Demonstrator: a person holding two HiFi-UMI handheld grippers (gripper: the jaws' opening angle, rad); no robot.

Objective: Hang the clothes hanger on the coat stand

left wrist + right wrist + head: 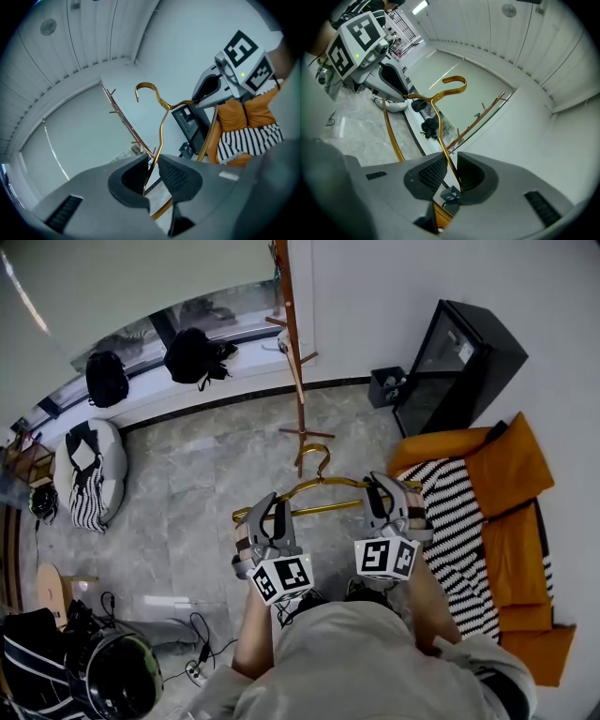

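Note:
A gold wire clothes hanger (323,486) hangs level in front of me over the grey floor, hook (319,457) pointing away towards the wooden coat stand (292,343) by the white wall. My left gripper (265,505) is shut on the hanger's left arm; in the left gripper view the wire (161,126) runs between its pads (152,165). My right gripper (382,486) is shut on the right arm, and its own view shows the wire (436,112) pinched between the pads (451,161). The stand's pegged pole (124,119) (480,119) slants behind the hook in both gripper views.
An orange sofa (506,493) with a striped blanket stands on the right, a black cabinet (459,362) beyond it. Black bags (192,354) sit on the window ledge. A seat with striped cloth (89,470) is at the left, and bags and a helmet (112,671) lie at bottom left.

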